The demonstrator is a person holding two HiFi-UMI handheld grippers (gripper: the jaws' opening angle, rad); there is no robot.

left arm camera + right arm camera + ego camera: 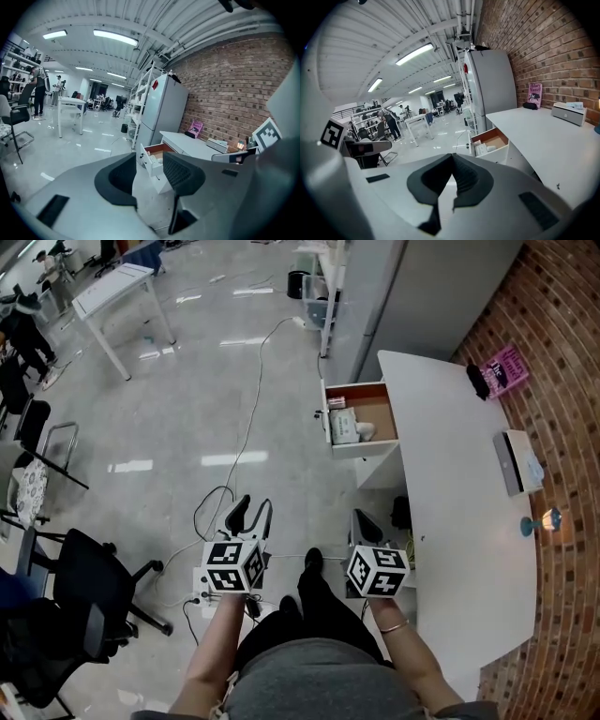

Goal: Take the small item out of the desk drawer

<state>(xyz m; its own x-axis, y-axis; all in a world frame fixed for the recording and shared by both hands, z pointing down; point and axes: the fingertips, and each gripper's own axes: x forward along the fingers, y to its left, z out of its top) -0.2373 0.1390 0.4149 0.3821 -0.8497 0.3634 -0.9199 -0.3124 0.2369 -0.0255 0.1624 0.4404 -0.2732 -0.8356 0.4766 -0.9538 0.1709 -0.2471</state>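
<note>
The white desk [469, 484] has its drawer [375, 411] pulled open toward the floor side. Inside lie a pale box [344, 427] and a small white item [367, 431]. Both grippers are held low over the floor, well short of the drawer. My left gripper [253, 510] is open, nothing between its jaws. In the left gripper view [149, 176] the drawer front [151, 161] shows through the gap. My right gripper [366, 524] is shut and empty, its pads meeting at the tips [452, 159]. The drawer [497, 139] lies ahead to its right.
On the desk are a pink book [506, 368], a grey box [514, 462] and a small blue lamp [542, 520]. Cables [225, 493] trail on the floor. A black office chair [75, 587] stands at left; a tall grey cabinet [422, 287] is behind the desk.
</note>
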